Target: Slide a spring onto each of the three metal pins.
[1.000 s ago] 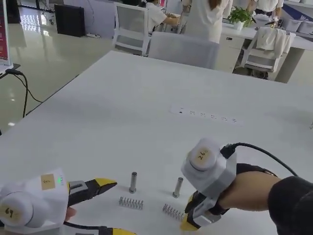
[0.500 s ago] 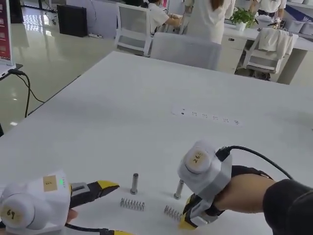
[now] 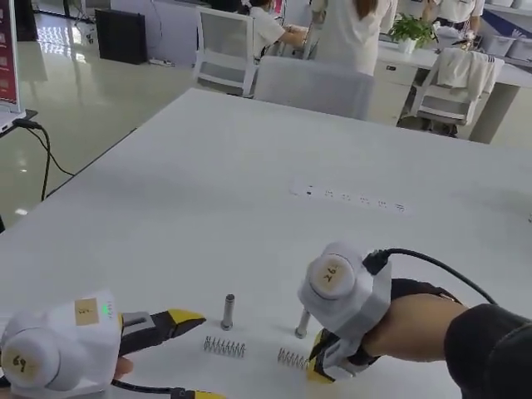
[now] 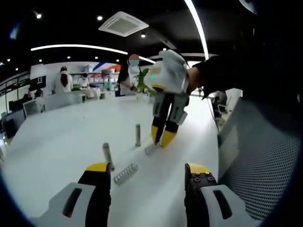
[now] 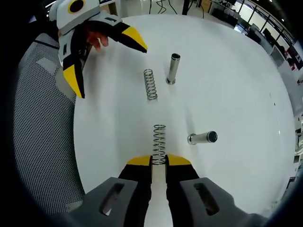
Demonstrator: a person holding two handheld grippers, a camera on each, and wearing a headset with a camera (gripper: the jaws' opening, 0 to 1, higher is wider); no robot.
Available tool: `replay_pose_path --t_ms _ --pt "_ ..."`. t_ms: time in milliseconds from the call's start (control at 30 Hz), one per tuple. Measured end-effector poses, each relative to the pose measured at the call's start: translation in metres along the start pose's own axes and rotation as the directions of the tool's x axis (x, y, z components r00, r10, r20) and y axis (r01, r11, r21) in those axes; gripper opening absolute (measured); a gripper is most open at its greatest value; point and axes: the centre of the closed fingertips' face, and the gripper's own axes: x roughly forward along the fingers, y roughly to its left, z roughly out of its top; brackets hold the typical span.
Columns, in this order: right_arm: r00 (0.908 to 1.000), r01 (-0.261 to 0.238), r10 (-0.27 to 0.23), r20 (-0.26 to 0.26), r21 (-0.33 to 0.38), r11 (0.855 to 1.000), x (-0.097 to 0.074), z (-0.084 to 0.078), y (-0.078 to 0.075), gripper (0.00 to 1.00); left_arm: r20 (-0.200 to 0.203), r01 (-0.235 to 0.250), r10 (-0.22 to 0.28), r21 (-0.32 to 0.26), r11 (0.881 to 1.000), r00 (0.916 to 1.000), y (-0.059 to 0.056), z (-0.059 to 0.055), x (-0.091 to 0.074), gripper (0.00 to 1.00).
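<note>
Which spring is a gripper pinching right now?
The spring whose end sits between the right gripper's shut jaws. The other spring lies loose on the table, nearer the open left gripper.

Left pin (image 3: 227, 310) and right pin (image 3: 302, 322) stand upright mid-path — wide tabletop (image 3: 249, 183) beyond them lies open.

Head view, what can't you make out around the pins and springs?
Head view: right claw hides one spring's end; its housing hides a pin's top.
Head view: bottom edge cuts off left claw's lower jaw.
Right gripper view: jaws flank that spring's end; pinched or not, unclear.
</note>
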Motion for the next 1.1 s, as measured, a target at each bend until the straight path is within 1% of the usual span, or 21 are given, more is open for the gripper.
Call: replay_pose_path --t_ms 100,167,300,433,567,700,933,1100 --pt "0.9995 -0.025 0.025 0.017 0.008 1.000 -0.008 0.004 0.005 0.08 0.001 0.014 -0.014 -0.003 1.000 0.9999 -0.003 0.002 0.002 0.54" --pt "0.9991 -0.038 0.037 0.019 0.004 0.999 -0.012 0.005 0.008 0.08 0.000 0.028 -0.028 -0.003 1.000 0.9996 -0.005 0.002 0.003 0.51" --pt "0.9971 -0.072 0.073 0.021 -0.021 0.997 -0.021 0.009 0.016 0.08 -0.003 0.059 -0.059 0.004 0.998 0.9982 -0.011 0.004 0.007 0.46" --pt "0.9956 -0.092 0.093 0.017 -0.041 0.995 -0.027 0.014 0.021 0.08 -0.007 0.091 -0.091 0.015 0.996 0.9958 -0.017 0.008 0.012 0.41" --pt "0.9936 -0.110 0.111 0.018 -0.063 0.992 -0.033 0.020 0.024 0.08 -0.011 0.114 -0.114 0.029 0.993 0.9934 -0.019 0.011 0.017 0.37" --pt "0.9928 -0.116 0.118 0.021 -0.084 0.990 -0.037 0.026 0.027 0.08 -0.013 0.137 -0.137 0.043 0.990 0.9906 -0.021 0.013 0.021 0.34" --pt "0.9911 -0.131 0.133 0.006 -0.132 0.983 -0.041 0.032 0.032 0.08 -0.011 0.166 -0.165 0.077 0.983 0.9862 -0.026 0.019 0.025 0.30" --pt "0.9897 -0.141 0.143 -0.002 -0.162 0.977 -0.043 0.035 0.036 0.08 -0.003 0.180 -0.180 0.084 0.980 0.9836 -0.027 0.022 0.027 0.26"
